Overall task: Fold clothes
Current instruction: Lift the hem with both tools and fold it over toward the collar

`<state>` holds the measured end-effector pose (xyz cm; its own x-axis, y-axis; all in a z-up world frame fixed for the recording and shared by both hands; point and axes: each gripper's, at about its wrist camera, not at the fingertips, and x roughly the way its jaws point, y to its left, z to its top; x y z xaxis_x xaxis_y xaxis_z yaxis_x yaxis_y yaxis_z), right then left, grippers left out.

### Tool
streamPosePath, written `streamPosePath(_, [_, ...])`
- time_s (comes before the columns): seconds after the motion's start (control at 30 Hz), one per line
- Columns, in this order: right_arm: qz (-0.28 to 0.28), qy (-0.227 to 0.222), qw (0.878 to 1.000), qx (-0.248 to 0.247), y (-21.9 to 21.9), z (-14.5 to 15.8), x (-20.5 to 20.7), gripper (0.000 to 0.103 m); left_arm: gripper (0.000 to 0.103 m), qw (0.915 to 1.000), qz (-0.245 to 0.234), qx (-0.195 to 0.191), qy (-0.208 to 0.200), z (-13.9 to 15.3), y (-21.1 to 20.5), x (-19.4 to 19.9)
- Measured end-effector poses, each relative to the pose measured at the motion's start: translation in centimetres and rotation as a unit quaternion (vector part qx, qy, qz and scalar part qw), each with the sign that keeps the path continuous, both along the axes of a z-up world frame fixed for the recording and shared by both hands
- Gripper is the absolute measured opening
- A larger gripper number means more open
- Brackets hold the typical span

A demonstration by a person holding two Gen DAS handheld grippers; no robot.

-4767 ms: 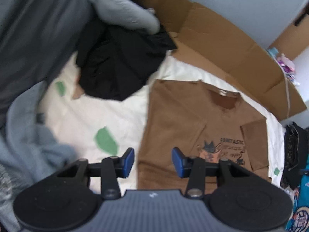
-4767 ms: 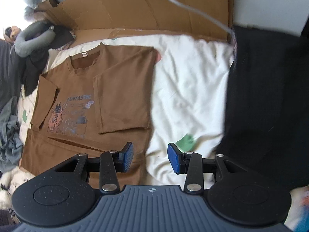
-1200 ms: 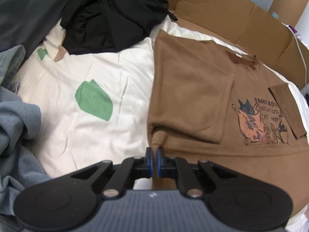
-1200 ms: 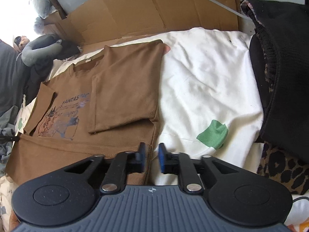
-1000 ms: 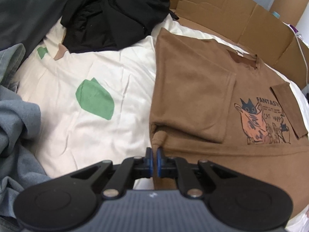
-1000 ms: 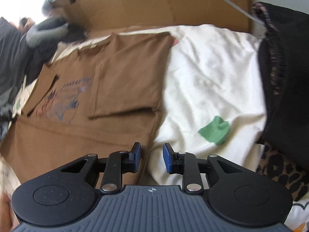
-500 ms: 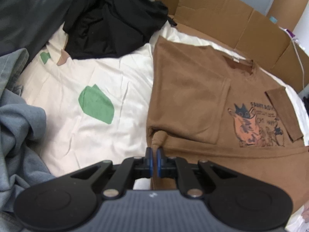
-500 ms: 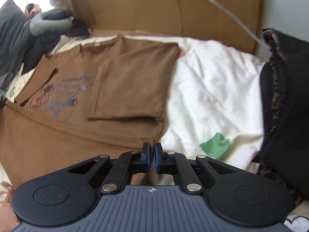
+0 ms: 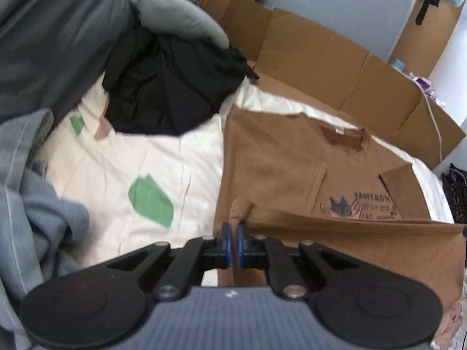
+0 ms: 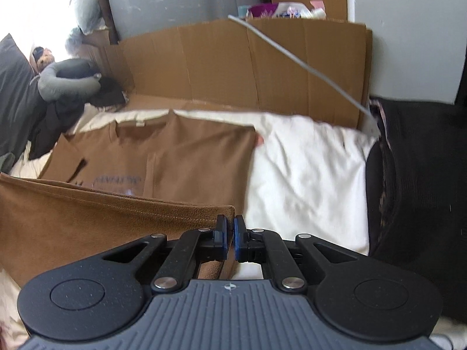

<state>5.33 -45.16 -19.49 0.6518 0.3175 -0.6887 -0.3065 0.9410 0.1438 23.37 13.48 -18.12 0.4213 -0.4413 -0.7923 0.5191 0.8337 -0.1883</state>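
Both ends gripped on my side. Left gripper is clenched on the brown T-shirt at its near left hem corner; a small nub of fabric pokes up past the blue pads. Right gripper is pinched tight on the T-shirt too, at the near right hem corner, jaws closed down to a sliver with the stitched hem edge running left from them. The hem is off the bed sheet and stretched as a raised band between the two grippers, hiding the lower part of the cat print. Rest of the shirt lies flat on the sheet, collar at the far side by the cardboard, both sleeves folded inward. Black garment heaped far left, well apart from the shirt, grey fabric beside it at the left edge. In the right wrist view a dark pile of clothes sits at the sheet's right edge, and a grey cable crosses the cardboard. Both views slightly motion-blurred.
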Motion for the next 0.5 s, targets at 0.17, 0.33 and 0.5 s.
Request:
streamPosePath(0.17, [0.003,-0.016,1.0,-0.007,0.8,1.1,2.6,0.003,0.005,0.9998,0.004,-0.006,-0.018,1.1,-1.1,1.6])
streamPosePath(0.33, [0.002,-0.023,1.0,-0.012,1.5,1.6,5.6,0.003,0.005,0.9995,0.008,-0.01,-0.029,1.4,-2.7,3.3])
streamPosePath(0.5, [-0.002,-0.037,0.999,-0.018,2.4,2.3,8.3,0.003,0.005,0.9992,0.017,-0.009,-0.035,1.3,-4.1,5.3])
